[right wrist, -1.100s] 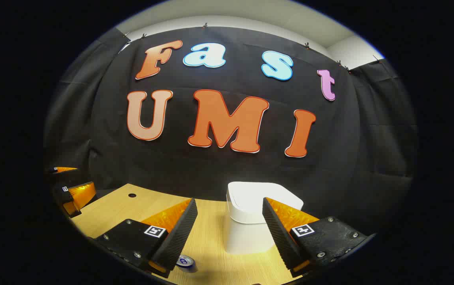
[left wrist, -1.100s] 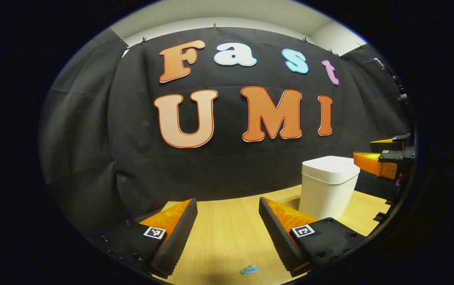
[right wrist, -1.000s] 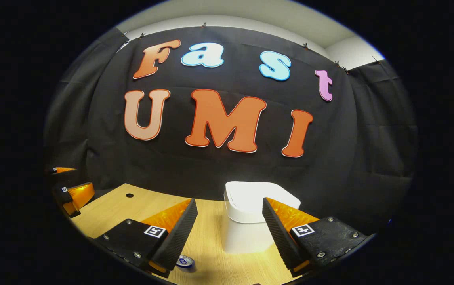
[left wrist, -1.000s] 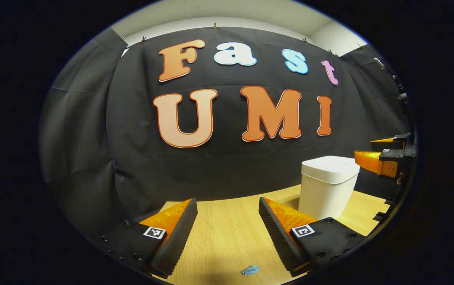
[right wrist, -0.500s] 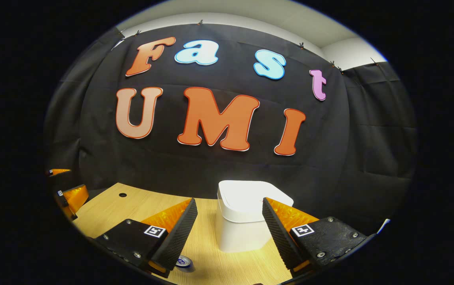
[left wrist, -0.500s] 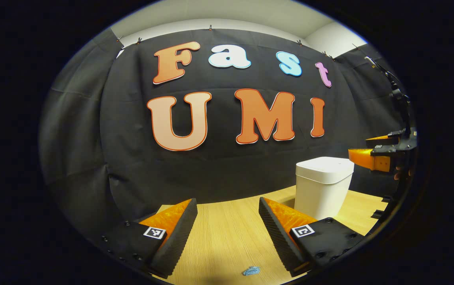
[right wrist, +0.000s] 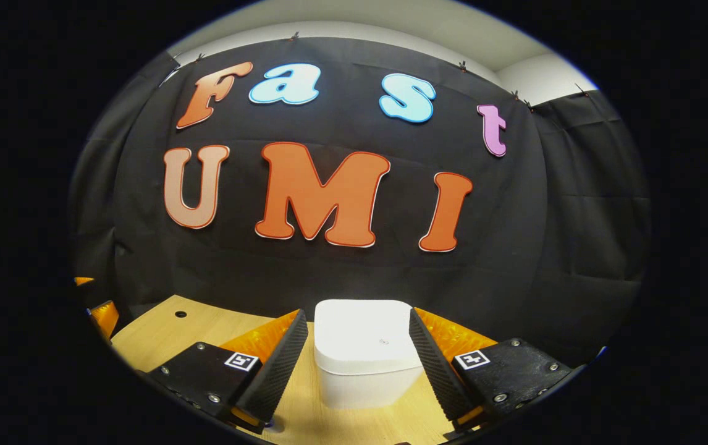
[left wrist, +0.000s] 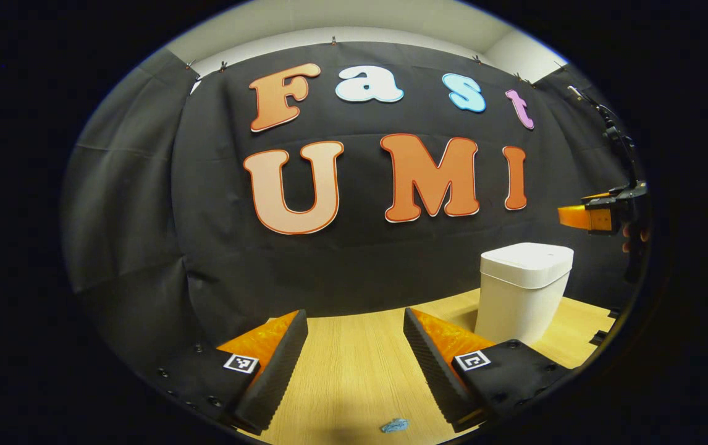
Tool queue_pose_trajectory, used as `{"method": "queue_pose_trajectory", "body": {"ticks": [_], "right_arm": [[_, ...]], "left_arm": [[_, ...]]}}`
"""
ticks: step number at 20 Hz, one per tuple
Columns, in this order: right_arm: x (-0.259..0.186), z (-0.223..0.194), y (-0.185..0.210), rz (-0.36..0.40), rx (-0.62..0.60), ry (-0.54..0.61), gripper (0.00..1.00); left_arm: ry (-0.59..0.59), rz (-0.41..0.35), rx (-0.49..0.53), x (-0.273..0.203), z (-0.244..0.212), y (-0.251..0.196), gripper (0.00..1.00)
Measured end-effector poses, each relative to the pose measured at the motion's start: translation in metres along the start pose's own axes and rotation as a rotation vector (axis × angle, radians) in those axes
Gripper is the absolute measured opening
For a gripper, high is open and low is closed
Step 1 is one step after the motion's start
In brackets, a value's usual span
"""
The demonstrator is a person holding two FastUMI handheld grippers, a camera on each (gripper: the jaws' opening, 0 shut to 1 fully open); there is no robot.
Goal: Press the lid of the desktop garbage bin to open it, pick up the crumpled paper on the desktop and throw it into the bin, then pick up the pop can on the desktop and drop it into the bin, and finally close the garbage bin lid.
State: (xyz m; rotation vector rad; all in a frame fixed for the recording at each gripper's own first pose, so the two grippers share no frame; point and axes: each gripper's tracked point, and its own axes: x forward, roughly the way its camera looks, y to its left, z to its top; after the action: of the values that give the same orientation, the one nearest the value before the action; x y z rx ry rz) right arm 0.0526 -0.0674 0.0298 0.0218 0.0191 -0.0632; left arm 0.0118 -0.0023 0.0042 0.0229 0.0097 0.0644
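Since the earlier frame my right gripper (right wrist: pixel 354 361) has risen over the bin (right wrist: pixel 366 352), jaws apart. Its lid (right wrist: pixel 363 337) looks rigid plastic; I'd press its flat top. Left gripper (left wrist: pixel 354 364), also apart, hovers over light, soft paper (left wrist: pixel 395 425).

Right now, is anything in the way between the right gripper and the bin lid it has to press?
Nothing visible. The open right gripper hangs above the closed lid of the white bin, with only air between them.
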Motion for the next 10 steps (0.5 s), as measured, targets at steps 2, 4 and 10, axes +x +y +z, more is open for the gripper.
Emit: {"method": "queue_pose_trajectory", "body": {"ticks": [2,4,10], "right_arm": [[0.01,0.002,-0.011,0.008,-0.003,0.008,0.99],[0.02,0.003,-0.023,0.015,-0.015,0.019,0.98],[0.047,-0.004,-0.047,0.054,-0.002,0.093,0.59]], "left_arm": [[0.01,0.017,-0.001,0.002,-0.001,-0.005,0.99],[0.024,0.034,0.001,0.006,-0.004,-0.01,0.99],[0.045,0.086,0.009,0.009,-0.004,-0.023,0.99]]}}
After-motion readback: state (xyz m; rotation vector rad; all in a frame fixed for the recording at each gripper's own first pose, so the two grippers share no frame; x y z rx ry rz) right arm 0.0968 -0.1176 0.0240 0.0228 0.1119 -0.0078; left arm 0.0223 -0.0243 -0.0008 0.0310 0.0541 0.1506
